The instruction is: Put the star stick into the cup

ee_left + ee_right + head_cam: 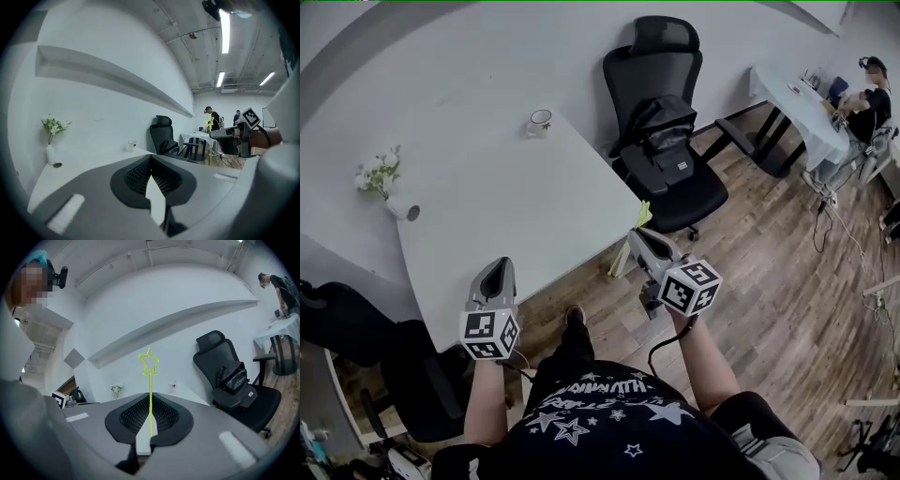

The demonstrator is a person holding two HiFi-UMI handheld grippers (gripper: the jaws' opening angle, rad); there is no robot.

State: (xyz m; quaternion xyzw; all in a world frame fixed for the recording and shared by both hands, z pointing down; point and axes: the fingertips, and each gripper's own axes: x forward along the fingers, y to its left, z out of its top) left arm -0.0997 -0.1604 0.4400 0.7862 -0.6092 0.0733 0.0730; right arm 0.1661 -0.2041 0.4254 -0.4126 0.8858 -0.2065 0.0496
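The yellow star stick stands upright between the jaws of my right gripper, which is shut on its shaft. In the head view that gripper hovers off the table's near right corner, with the stick at its tip. The small white cup stands at the far edge of the white table, well away from both grippers; it also shows in the left gripper view and as the same cup beyond the star. My left gripper is shut on nothing over the table's near edge.
A white vase with flowers stands at the table's left side. A black office chair with a bag on its seat sits just right of the table. Another table and a seated person are at the far right, on the wooden floor.
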